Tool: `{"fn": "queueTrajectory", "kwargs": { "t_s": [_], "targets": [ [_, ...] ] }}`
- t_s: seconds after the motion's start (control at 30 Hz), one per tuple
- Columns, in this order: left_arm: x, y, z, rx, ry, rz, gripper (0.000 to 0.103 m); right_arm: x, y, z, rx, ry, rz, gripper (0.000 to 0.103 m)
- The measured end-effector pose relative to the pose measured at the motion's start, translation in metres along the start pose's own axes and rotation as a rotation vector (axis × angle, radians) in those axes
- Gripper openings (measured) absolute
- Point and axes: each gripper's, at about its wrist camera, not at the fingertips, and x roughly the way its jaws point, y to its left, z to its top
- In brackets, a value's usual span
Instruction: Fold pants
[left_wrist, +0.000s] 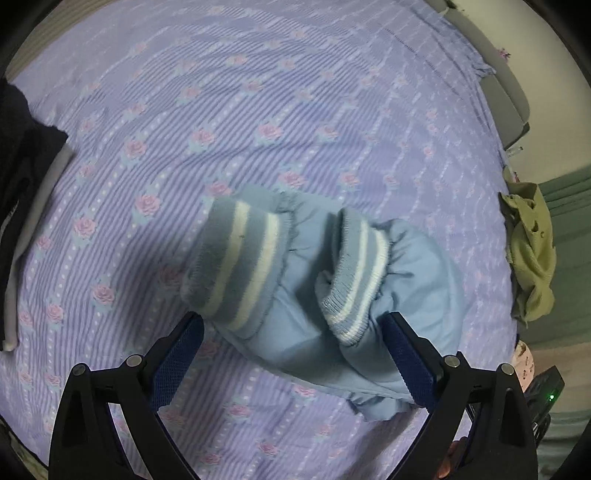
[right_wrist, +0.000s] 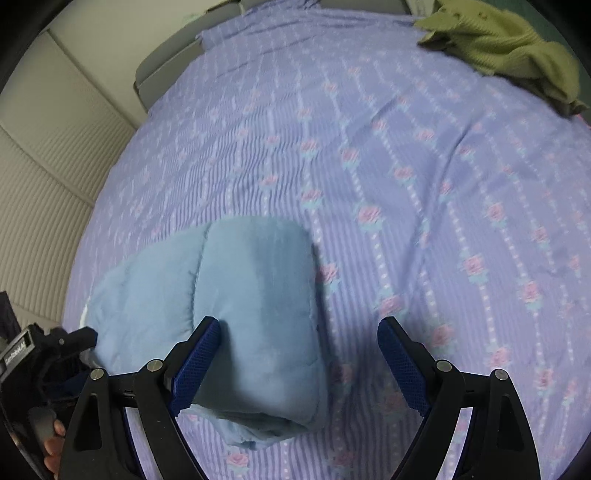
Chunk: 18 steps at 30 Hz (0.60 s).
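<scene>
On the left, the left tool stands released over the striped cuffs of the light blue pants, which lie bunched and partly folded on the bed. On the right, the right tool is likewise released, straddling the folded edge. The fold looks nearly done; next probably calls for gripping and tidying.

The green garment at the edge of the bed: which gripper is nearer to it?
Probably the left. From the left gripper the green garment lies close off to its side; from the right gripper it sits far across the bed. Both hang over the blue pants.
</scene>
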Motion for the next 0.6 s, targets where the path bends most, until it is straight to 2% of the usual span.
{"fn": "queueTrajectory", "kwargs": {
  "t_s": [0.1, 0.27, 0.5, 0.6],
  "targets": [
    [0.009, 0.01, 0.0, 0.006, 0.011, 0.011, 0.103, 0.014, -0.001, -0.005, 0.014, 0.041, 0.04, 0.088],
    [0.024, 0.029, 0.003, 0.012, 0.033, 0.002, 0.103, 0.028, 0.003, -0.013, 0.026, 0.084, 0.099, 0.087],
    [0.051, 0.061, 0.004, -0.048, 0.07, -0.146, 0.103, 0.042, 0.013, -0.021, 0.009, 0.1, 0.11, 0.087],
    [0.059, 0.066, 0.004, -0.051, 0.07, -0.178, 0.103, 0.047, 0.016, -0.022, -0.009, 0.1, 0.1, 0.087]
  ]
}}
